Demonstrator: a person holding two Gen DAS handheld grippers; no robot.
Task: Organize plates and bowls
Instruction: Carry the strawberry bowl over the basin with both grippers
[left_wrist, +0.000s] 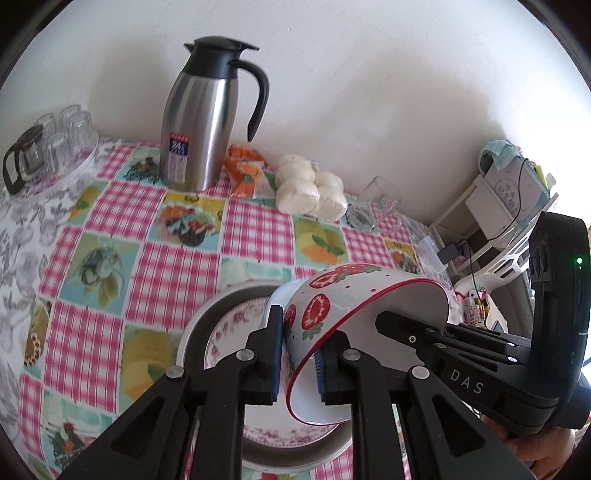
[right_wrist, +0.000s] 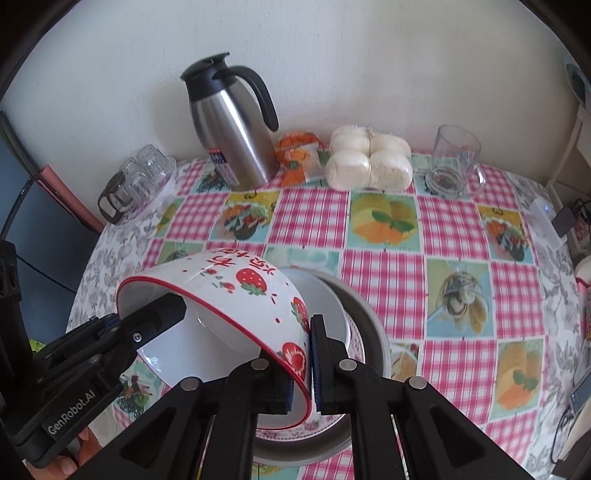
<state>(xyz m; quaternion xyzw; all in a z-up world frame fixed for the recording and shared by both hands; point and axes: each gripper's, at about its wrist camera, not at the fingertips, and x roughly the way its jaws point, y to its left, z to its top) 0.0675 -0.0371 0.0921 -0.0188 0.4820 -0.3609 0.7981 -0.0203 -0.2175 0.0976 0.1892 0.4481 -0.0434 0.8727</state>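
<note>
Both grippers pinching bowl (left_wrist: 354, 291) rim, left gripper (left_wrist: 299, 354) at 7 o'clock, right gripper (right_wrist: 303, 365) opposite; levelling gently, lowering onto plate (left_wrist: 229, 332).

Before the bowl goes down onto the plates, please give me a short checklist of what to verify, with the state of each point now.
1. Left gripper shut on the rim of the strawberry bowl: ok.
2. Right gripper shut on the opposite rim: ok.
3. Bowl level: not ok, it is tilted steeply, opening toward the cameras.
4. Bowl above the flowered plate in the grey dish: ok.
5. Bowl empty: ok.
6. Steel jug, buns and glass mug away from the plates: ok.
</note>
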